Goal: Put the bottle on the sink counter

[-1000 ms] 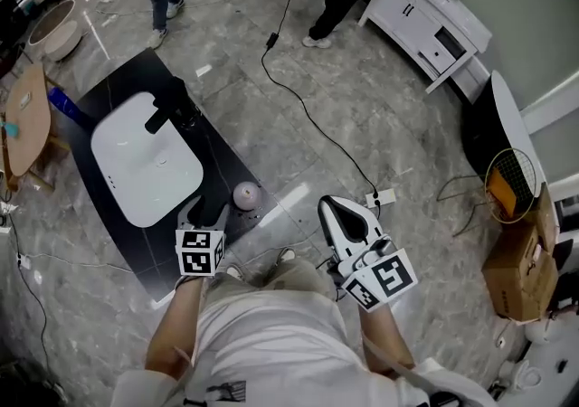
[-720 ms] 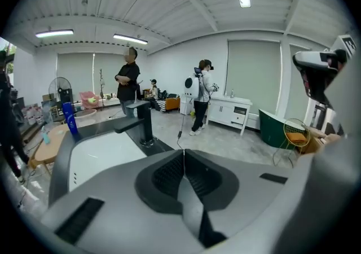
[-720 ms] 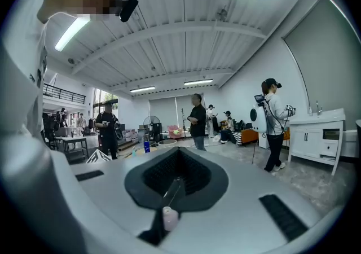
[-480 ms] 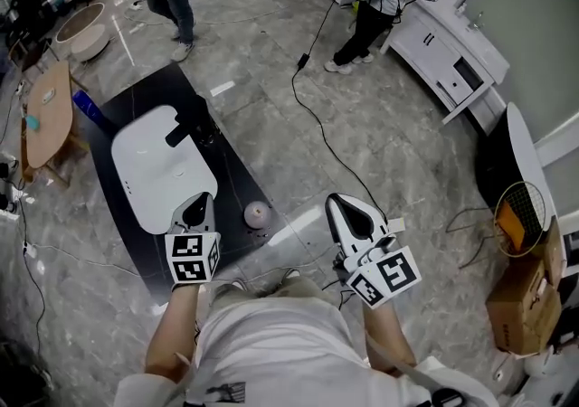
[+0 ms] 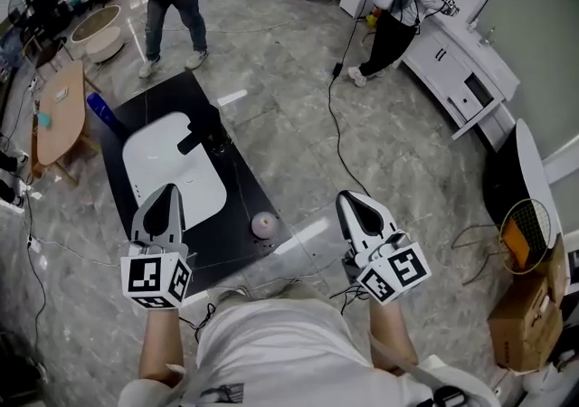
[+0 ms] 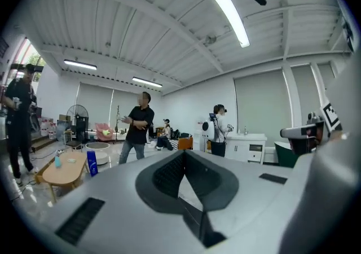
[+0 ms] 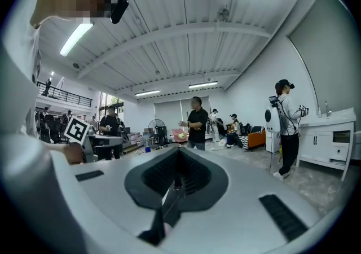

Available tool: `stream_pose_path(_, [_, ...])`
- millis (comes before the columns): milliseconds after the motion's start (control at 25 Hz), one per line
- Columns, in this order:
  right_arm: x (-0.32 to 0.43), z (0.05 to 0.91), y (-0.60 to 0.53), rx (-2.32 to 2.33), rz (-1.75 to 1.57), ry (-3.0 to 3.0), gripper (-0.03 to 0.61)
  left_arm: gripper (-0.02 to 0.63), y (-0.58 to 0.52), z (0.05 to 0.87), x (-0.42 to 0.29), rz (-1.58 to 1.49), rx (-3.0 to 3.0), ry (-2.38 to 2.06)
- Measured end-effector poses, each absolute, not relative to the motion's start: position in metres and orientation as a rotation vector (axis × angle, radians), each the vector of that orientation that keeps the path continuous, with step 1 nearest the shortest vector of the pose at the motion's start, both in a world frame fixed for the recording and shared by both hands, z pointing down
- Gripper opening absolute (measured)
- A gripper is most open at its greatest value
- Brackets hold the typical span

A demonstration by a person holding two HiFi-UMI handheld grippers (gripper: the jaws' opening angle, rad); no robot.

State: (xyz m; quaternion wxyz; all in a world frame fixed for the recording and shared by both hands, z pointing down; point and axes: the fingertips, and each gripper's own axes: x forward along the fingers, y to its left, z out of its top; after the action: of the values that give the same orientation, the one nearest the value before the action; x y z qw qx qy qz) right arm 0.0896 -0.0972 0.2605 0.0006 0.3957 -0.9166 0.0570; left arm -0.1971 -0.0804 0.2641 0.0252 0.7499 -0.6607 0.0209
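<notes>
The bottle (image 5: 263,225), seen from above as a small round pinkish shape, stands on the dark table (image 5: 220,241) at its near right part, just nearer than the white sink (image 5: 172,170) and close to the table's right edge. Nothing touches it.

The left tongs (image 5: 166,193) hang over the near left part of the sink, well apart from the bottle, with the jaws pressed together and nothing between them. The right tongs (image 5: 355,202) are held off to the right over the bare floor, jaws likewise together and empty. Both point level out into the room, and neither gripper view shows the bottle or the table.

Judged from how things lie, the placing looks done: the bottle is upright on the table and free of both tongs. What remains seems only to draw clear. Any next move calls for keeping both tongs away from the bottle, which stands near enough to the edge that a nudge could send it off.
</notes>
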Motion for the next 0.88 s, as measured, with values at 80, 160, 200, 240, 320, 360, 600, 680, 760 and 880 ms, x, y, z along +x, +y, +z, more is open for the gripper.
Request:
stream_pose_path(80, [0.091, 0.256, -0.103, 1.249, 0.172, -2.882, 0.009, 0.014, -0.076, 0.250, -0.202, 0.021, 2.322, -2.067])
stream_pose_path(160, [0.093, 0.252, -0.108, 1.258, 0.163, -2.883, 0.009, 0.014, -0.072, 0.238, -0.206, -0.014, 2.321, -2.086])
stream_pose_path(200, [0.094, 0.250, -0.111, 1.263, 0.157, -2.883, 0.009, 0.014, -0.070, 0.232, -0.207, -0.031, 2.319, -2.095])
stream_pose_path(240, [0.094, 0.248, -0.114, 1.269, 0.152, -2.884, 0.009, 0.014, -0.068, 0.227, -0.209, -0.046, 2.314, -2.104])
stream_pose_path(320, [0.097, 0.245, -0.118, 1.275, 0.143, -2.887, 0.009, 0.014, -0.062, 0.217, -0.210, -0.072, 2.299, -2.119])
stream_pose_path(360, [0.098, 0.243, -0.119, 1.276, 0.137, -2.889, 0.009, 0.013, -0.059, 0.213, -0.211, -0.084, 2.295, -2.128])
stream_pose_path(600, [0.100, 0.235, -0.125, 1.288, 0.107, -2.896, 0.011, 0.014, -0.040, 0.195, -0.225, -0.153, 2.262, -2.188])
stream_pose_path(680, [0.101, 0.235, -0.127, 1.308, 0.113, -2.892, 0.009, 0.014, -0.034, 0.192, -0.229, -0.163, 2.253, -2.203])
stream_pose_path(760, [0.103, 0.236, -0.127, 1.331, 0.116, -2.883, 0.009, 0.014, -0.030, 0.191, -0.231, -0.171, 2.251, -2.210])
stream_pose_path(880, [0.102, 0.238, -0.125, 1.348, 0.116, -2.873, 0.009, 0.014, -0.024, 0.192, -0.235, -0.188, 2.243, -2.224])
